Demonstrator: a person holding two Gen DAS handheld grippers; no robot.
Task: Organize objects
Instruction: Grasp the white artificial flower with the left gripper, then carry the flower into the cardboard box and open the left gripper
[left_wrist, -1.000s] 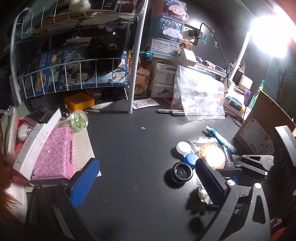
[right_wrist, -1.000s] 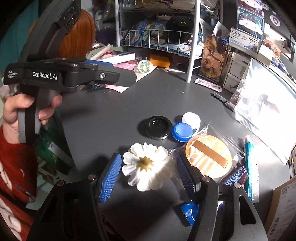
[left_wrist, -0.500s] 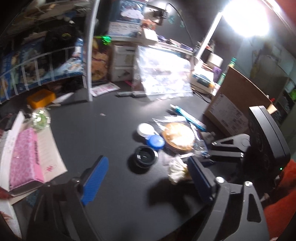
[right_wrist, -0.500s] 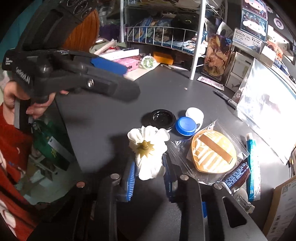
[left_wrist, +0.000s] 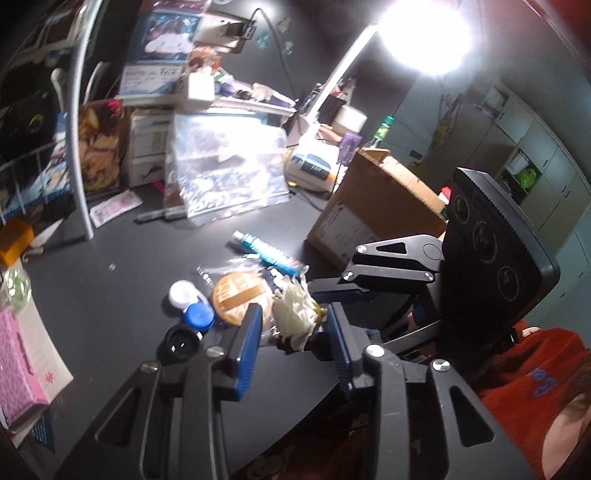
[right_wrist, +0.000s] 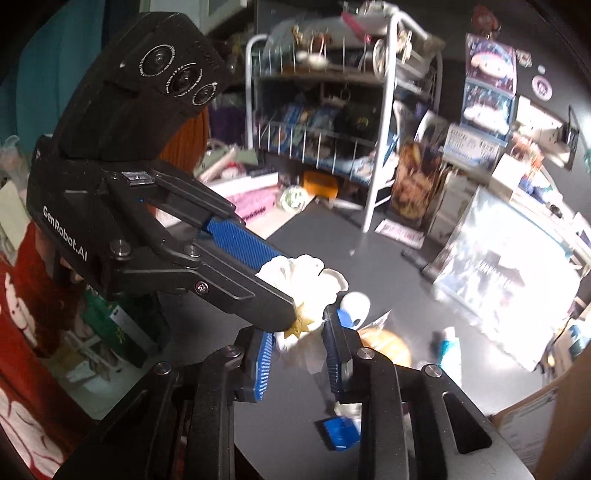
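On my left wrist view, the pink patterned box (left_wrist: 14, 365) sits at the far left edge of the dark grey tabletop (left_wrist: 122, 266), with the white metal rack post (left_wrist: 79, 147) standing beyond it. Moving right, I see a small black round lid (left_wrist: 180, 343), a blue round cap (left_wrist: 199, 316) touching it, and a white round cap (left_wrist: 183, 292) just behind. Next comes an orange round pad in a clear plastic bag (left_wrist: 236, 293), and past that a teal tube (left_wrist: 264, 252) lying near a brown cardboard box (left_wrist: 373, 206).

My left gripper (left_wrist: 293, 332) has its blue-padded fingers (left_wrist: 249, 341) set on either side of the white fabric flower with a gold star centre (left_wrist: 297, 317). The gap is narrow, but I cannot tell whether the pads actually press the petals. The flower hangs above the near edge of the table, just right of the orange pad.

From the right wrist view, my right gripper (right_wrist: 297, 345) is clamped on the lower petals of the same flower (right_wrist: 304, 286), its blue pads tight against the white fabric. The left tool reaches in from the left, its tips meeting the flower's upper part. Further right, a large clear plastic bag (right_wrist: 506, 280) leans at the far side of the table.
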